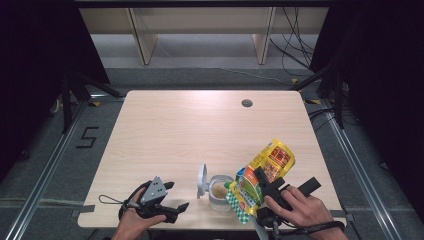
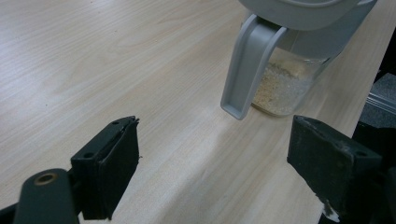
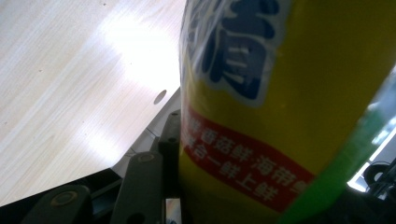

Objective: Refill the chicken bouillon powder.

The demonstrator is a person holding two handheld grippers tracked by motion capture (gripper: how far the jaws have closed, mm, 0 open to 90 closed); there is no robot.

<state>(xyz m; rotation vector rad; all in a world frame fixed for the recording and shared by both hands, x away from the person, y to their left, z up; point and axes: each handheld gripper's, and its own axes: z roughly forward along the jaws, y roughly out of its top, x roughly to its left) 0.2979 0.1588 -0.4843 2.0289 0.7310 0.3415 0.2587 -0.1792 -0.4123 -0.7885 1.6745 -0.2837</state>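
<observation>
- the right gripper (image 1: 260,187) clamps a yellow seasoning bag (image 1: 262,175), jaws pressed on its sides, and holds it tilted with its lower end right over the clear jar (image 1: 220,195).
- the jar stands on the surface (image 1: 190,130) near the front edge, some pale granules (image 2: 280,86) in its bottom, its grey lid (image 1: 202,181) flipped open to the side away from the bag.
- the left gripper (image 1: 172,196) rests on the surface on the lid side of the jar, near it, jaws wide apart and empty.
</observation>
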